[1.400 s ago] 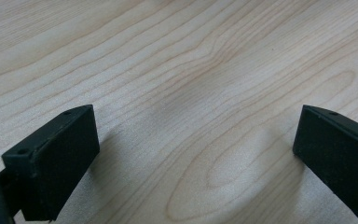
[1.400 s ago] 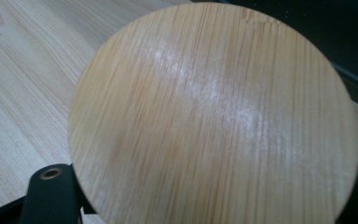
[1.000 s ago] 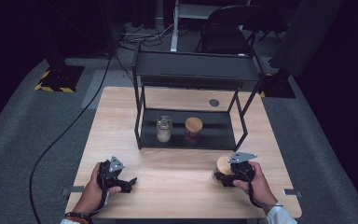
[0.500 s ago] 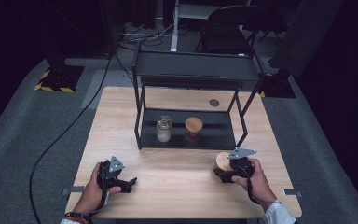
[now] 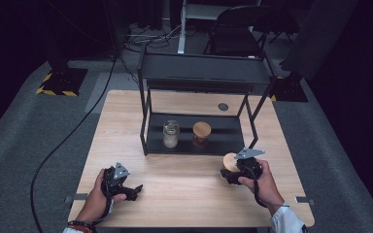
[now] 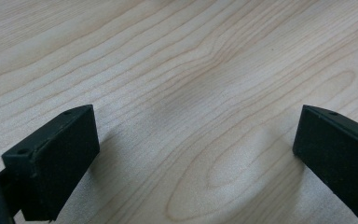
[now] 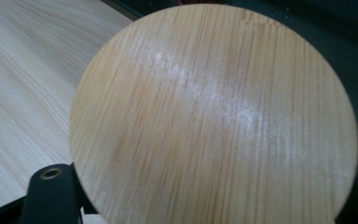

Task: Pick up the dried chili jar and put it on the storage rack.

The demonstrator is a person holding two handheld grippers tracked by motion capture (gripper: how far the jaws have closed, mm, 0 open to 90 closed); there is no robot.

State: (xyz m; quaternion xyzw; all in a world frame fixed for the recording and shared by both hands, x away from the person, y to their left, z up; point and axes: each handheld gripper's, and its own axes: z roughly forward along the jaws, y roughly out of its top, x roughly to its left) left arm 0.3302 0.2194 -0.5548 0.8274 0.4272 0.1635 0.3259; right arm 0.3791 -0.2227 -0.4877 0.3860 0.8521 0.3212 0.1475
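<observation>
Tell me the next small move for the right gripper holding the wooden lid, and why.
Probably carry the round wooden lid forward and left toward the open glass jar on the rack's lower shelf. The right gripper is shut on the lid near the rack's front edge, that jar has no lid, and the jar beside it is already capped.

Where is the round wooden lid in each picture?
High view: the round wooden lid is at lower right, in the right gripper, just in front of the black rack.
Left gripper view: not in it; bare wooden table between open jaws.
Right gripper view: the lid spans most of the frame, gripped at its lower edge.
Shared landmark: the light wooden table.
</observation>
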